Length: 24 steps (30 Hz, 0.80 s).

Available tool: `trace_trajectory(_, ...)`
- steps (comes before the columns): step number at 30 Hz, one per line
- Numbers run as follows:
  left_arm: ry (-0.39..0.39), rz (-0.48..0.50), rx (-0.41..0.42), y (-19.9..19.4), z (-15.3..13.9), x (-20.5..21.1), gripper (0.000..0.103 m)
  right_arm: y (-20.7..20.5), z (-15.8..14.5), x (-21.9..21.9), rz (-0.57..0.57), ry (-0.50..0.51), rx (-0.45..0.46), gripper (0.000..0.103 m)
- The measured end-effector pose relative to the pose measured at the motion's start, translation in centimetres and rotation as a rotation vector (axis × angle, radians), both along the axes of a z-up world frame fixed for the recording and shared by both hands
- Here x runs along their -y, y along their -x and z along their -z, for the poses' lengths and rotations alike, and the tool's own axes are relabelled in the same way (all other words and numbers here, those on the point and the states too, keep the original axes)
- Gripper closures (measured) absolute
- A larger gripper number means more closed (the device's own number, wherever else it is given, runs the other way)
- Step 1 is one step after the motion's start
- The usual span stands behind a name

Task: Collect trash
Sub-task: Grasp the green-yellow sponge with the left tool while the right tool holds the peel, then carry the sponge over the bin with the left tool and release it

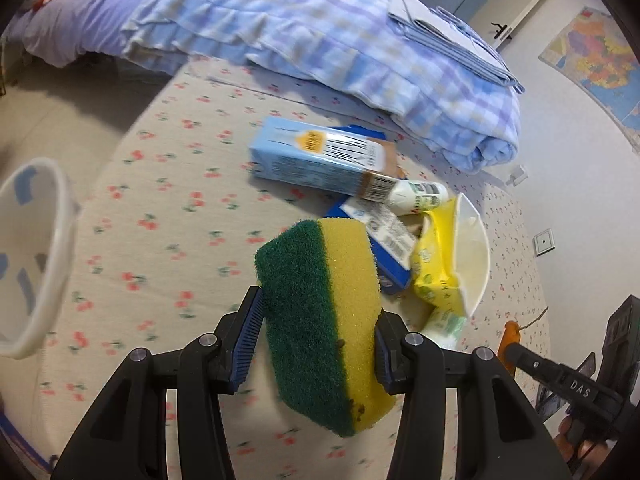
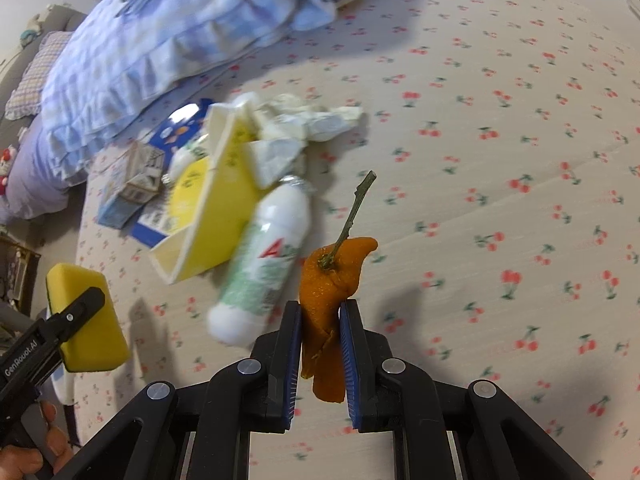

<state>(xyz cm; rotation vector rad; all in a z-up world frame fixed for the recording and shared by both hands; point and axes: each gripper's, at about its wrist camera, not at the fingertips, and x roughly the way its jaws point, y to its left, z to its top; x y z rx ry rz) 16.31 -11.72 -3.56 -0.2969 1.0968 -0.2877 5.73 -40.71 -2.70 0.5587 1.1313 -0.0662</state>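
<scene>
My left gripper [image 1: 319,305] is shut on a green and yellow sponge [image 1: 320,320], which hangs above the cherry-print sheet [image 1: 160,208]. The same sponge [image 2: 86,320] shows at the lower left of the right wrist view. An orange peel [image 2: 332,268] with a green stem is pinched upright in my shut right gripper [image 2: 320,306]. Trash lies in a pile beyond both: a light blue carton [image 1: 316,156], a white bottle [image 2: 264,256], a yellow wrapper [image 1: 436,256], a white paper bowl [image 1: 474,248] and crumpled tissue [image 2: 304,120].
A white plastic bin [image 1: 36,256] stands at the left edge of the bed. A folded blue checked blanket [image 1: 320,28] fills the far side. A wall with a map [image 1: 600,60] runs on the right. Bare sheet [image 2: 500,160] stretches right of the pile.
</scene>
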Motion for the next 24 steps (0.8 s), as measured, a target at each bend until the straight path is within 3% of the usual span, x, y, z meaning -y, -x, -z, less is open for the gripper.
trace_trajectory(24,-0.047,-0.202,0.021,4.2,-0.9,-17.9,0.052,-3.2,-1.7,-15.8,-0.243,-0.011,0.053,0.086)
